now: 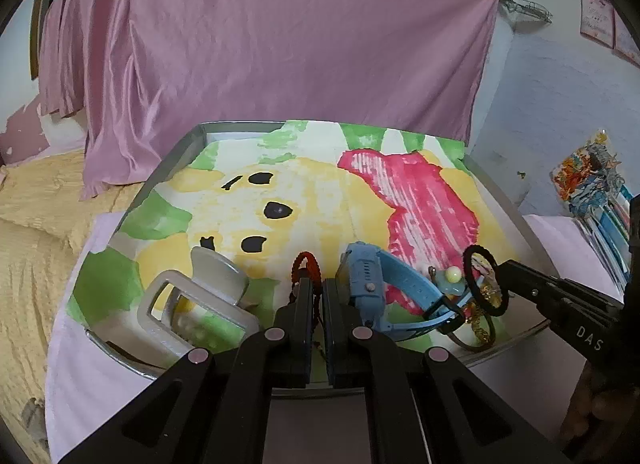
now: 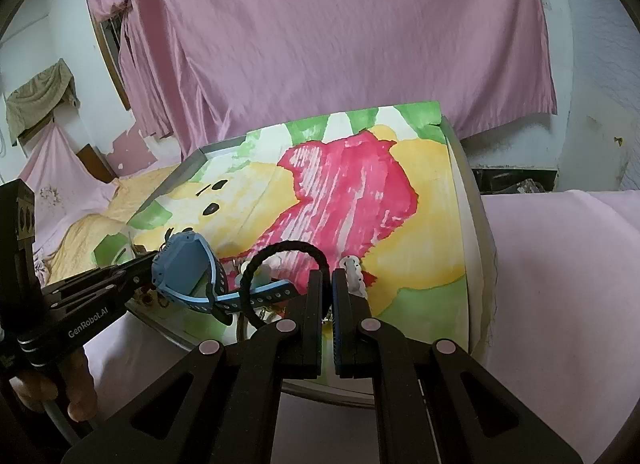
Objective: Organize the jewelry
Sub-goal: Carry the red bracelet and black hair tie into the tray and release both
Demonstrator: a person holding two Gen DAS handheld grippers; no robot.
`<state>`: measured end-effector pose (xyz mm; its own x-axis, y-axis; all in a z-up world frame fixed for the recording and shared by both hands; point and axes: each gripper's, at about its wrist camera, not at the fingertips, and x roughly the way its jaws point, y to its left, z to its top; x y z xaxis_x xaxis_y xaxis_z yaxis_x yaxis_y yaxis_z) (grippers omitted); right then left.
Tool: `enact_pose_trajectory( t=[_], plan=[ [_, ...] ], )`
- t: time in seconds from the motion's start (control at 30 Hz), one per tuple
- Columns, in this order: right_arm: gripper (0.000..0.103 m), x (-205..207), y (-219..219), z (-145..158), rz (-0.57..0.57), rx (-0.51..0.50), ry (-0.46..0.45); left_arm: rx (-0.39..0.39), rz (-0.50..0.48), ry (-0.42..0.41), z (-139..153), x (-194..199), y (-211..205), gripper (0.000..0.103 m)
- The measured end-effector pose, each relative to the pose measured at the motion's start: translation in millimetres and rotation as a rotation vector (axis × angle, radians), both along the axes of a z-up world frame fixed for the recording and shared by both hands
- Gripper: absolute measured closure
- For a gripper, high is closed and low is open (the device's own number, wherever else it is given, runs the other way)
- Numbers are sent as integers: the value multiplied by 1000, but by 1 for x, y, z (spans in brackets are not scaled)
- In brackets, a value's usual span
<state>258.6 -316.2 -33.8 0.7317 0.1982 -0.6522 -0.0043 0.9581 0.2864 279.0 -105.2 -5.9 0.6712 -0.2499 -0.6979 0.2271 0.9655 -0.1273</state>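
A metal tray [image 1: 182,154] lined with a painted paper holds the jewelry at its near edge. My left gripper [image 1: 316,284] is shut on a red-orange braided band [image 1: 306,264]. To its right lies a blue watch [image 1: 374,278], to its left a cream hair claw clip [image 1: 200,296]. My right gripper [image 2: 327,276] is shut on a black hair tie [image 2: 280,252], held up as a loop; it also shows in the left wrist view [image 1: 482,280]. Small gold pieces and a pearl bead [image 1: 452,274] lie under the tie. The watch also shows in the right wrist view [image 2: 188,264].
The tray sits on a pink cloth [image 2: 560,264]. A pink curtain [image 1: 280,44] hangs behind it. A yellow bedspread [image 1: 32,224] lies to the left. A colourful packet [image 1: 596,184] leans at the far right. A white hair clip [image 2: 354,272] lies by my right fingertips.
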Motion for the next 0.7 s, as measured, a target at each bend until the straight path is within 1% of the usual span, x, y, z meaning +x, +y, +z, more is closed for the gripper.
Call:
enact_pose_trajectory(
  t=[0.13, 0.2, 0.27, 0.33, 0.4, 0.47, 0.6, 0.7],
  plan=[
    [99, 1, 0, -1, -4, 0, 6, 13, 4, 0, -1, 0, -1, 98],
    [98, 1, 0, -1, -7, -1, 8, 27, 9, 1, -2, 0, -2, 96],
    [98, 2, -1, -2, -11, -2, 8, 38, 16, -2, -2, 0, -2, 91],
    [98, 1, -1, -2, -14, -2, 9, 31, 17, -5, -1, 0, -1, 88],
    [98, 2, -1, -2, -17, -4, 9, 23, 17, -12, 0, -1, 0, 82],
    [98, 2, -1, -2, -18, -7, 9, 19, 21, -20, 1, -2, 1, 74],
    [98, 1, -1, -1, -21, -12, 6, 7, 25, -23, 2, -3, 4, 73],
    [98, -1, 0, 0, -25, -20, 2, 9, 31, -39, 5, -5, 4, 69]
  ],
)
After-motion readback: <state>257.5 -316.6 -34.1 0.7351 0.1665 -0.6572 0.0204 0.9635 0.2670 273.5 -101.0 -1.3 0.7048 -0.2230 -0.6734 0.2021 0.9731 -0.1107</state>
